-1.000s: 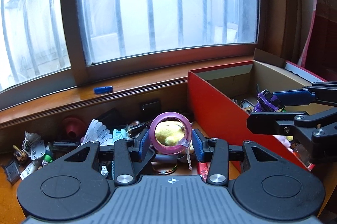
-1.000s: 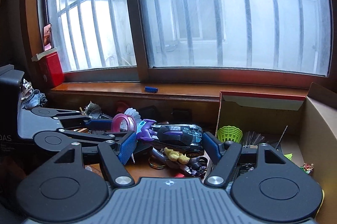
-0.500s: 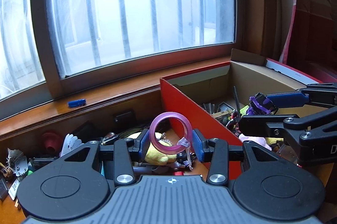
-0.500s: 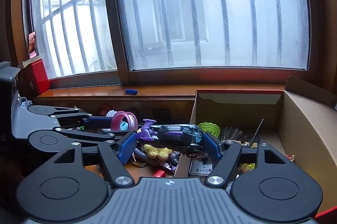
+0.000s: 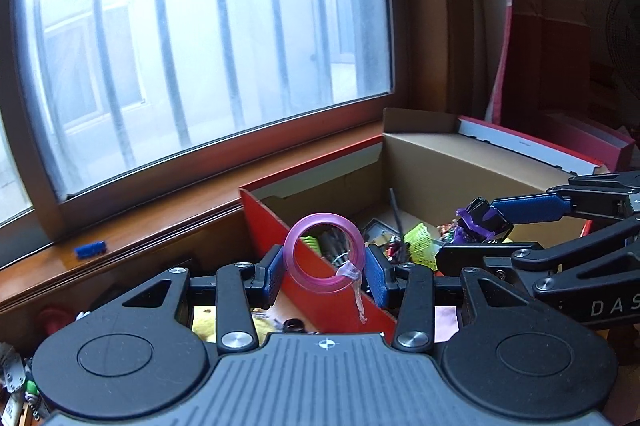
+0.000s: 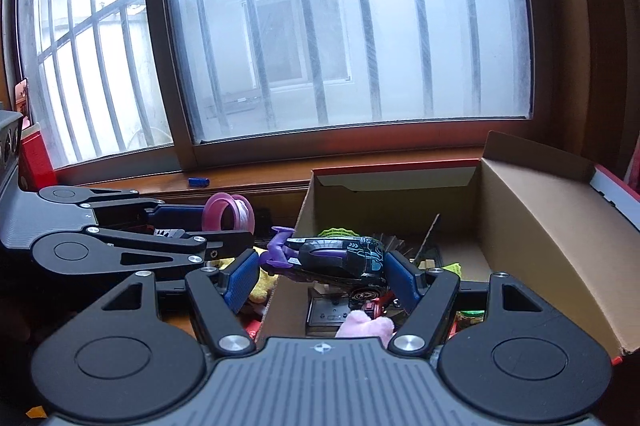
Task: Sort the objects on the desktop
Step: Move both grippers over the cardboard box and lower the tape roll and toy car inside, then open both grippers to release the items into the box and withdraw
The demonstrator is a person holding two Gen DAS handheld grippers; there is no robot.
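Observation:
My left gripper [image 5: 325, 268] is shut on a pink tape ring [image 5: 325, 253], held upright above the red left wall of the cardboard box [image 5: 304, 258]. A loose strip of tape hangs from the ring. My right gripper [image 6: 320, 272] is shut on a black and purple toy car [image 6: 340, 258], held lengthwise over the left part of the box [image 6: 540, 226]. In the left wrist view the right gripper [image 5: 492, 230] and the car [image 5: 484, 222] hover over the box at the right. In the right wrist view the left gripper [image 6: 224, 224] with the ring [image 6: 228, 212] is at the left.
The box holds a green mesh ball [image 5: 420, 242], a pink plush [image 6: 364, 324], a dark case [image 6: 328, 310] and sticks. Left of the box lie a yellow plush [image 5: 240, 324] and small clutter. A blue piece [image 5: 91, 249] rests on the wooden windowsill. A red lid [image 5: 560, 146] stands behind the box.
Both grippers have swung to the right with their loads. The tape ring has come from over the desk clutter to the box's red wall; the car now hangs over the box.

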